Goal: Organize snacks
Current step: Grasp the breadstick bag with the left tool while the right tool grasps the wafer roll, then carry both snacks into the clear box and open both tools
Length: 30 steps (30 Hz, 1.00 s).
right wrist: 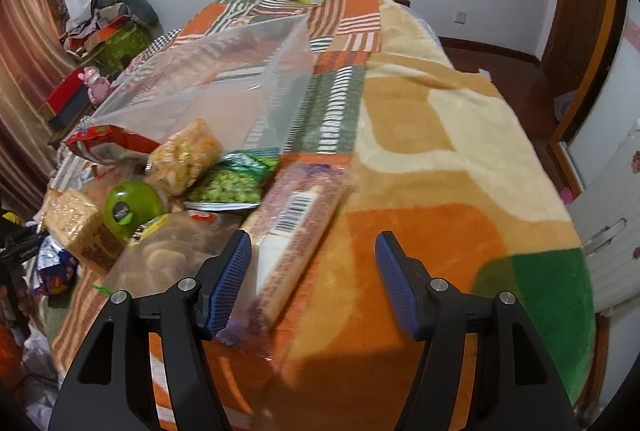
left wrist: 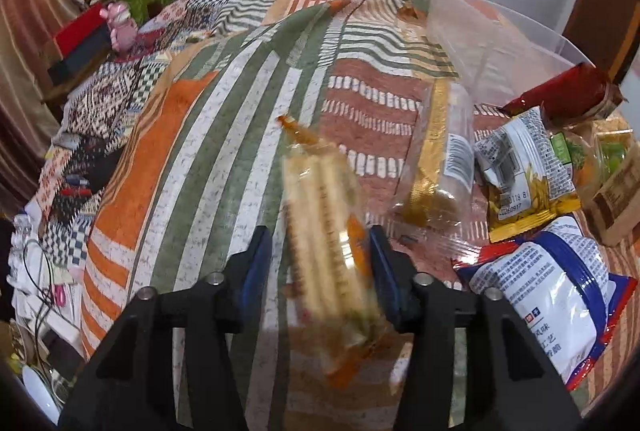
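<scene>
Left gripper (left wrist: pixel 320 263) nearest, pads either side of long clear cracker pack (left wrist: pixel 324 231); blurred, grip uncertain. Pack hangs over striped bedspread (left wrist: pixel 224 151). Right gripper (right wrist: pixel 314 283) jaws apart, left pad beside pink barcode pack (right wrist: pixel 296 223) lying on orange blanket (right wrist: pixel 420 231). Snack pile (right wrist: pixel 180 167) left of it, before clear bin (right wrist: pixel 224 87).

Left tool (left wrist: pixel 320 251) jaws straddle blurred cracker pack (left wrist: pixel 324 251) above striped quilt (left wrist: pixel 224 135); snack packets (left wrist: pixel 532 191) lie right.
</scene>
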Motion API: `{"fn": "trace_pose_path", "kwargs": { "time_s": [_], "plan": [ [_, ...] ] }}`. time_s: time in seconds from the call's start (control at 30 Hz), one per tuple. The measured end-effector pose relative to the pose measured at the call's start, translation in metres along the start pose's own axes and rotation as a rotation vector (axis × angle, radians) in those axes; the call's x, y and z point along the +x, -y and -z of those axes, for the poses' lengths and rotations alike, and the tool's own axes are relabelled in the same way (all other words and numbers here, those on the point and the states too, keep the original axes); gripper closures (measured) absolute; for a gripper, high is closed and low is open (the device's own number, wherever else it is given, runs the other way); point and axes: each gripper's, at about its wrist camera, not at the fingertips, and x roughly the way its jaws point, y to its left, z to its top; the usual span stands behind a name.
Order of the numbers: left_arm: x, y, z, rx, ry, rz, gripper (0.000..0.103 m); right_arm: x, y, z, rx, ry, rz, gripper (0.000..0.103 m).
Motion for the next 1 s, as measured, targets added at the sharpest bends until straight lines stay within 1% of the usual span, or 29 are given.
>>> {"fn": "trace_pose_path", "kwargs": {
  "time_s": [0.07, 0.1, 0.17, 0.2, 0.27, 0.47, 0.53, 0.63, 0.8, 0.9, 1.0],
  "plan": [
    [-0.001, 0.003, -0.001, 0.014, 0.011, -0.01, 0.072, -0.003, 0.004, -0.001, -0.007, 0.001, 0.024, 0.043],
    [-0.002, 0.003, -0.001, 0.018, 0.02, -0.02, 0.073, -0.004, 0.006, -0.002, -0.008, -0.001, 0.031, 0.043],
    [-0.005, 0.002, -0.002, 0.013, 0.024, -0.011, 0.079, -0.006, 0.006, -0.005, -0.021, -0.004, 0.032, 0.043],
    [-0.006, 0.001, -0.002, 0.009, 0.025, -0.009, 0.08, -0.007, 0.005, -0.007, -0.028, -0.002, 0.027, 0.043],
    [-0.013, -0.001, -0.001, 0.0, 0.034, -0.005, 0.08, -0.009, 0.003, -0.012, -0.037, 0.011, 0.015, 0.043],
    [-0.038, -0.002, -0.006, -0.01, 0.086, 0.008, 0.08, -0.017, 0.004, -0.034, -0.013, 0.073, -0.026, 0.043],
    [-0.046, 0.0, -0.009, -0.007, 0.104, 0.014, 0.08, -0.012, -0.001, -0.036, -0.028, 0.058, -0.031, 0.042],
    [-0.06, 0.005, -0.015, 0.0, 0.137, 0.031, 0.08, 0.006, -0.01, -0.031, -0.066, 0.007, -0.023, 0.042],
    [-0.073, 0.018, -0.021, 0.023, 0.166, 0.059, 0.08, 0.032, -0.014, -0.018, -0.048, -0.09, -0.09, 0.042],
    [-0.078, 0.025, -0.023, 0.035, 0.176, 0.071, 0.08, 0.041, -0.022, -0.013, -0.089, -0.108, -0.062, 0.042],
    [-0.082, 0.031, -0.026, 0.036, 0.187, 0.088, 0.08, 0.044, -0.019, -0.012, -0.077, -0.096, -0.034, 0.049]
  ]
}}
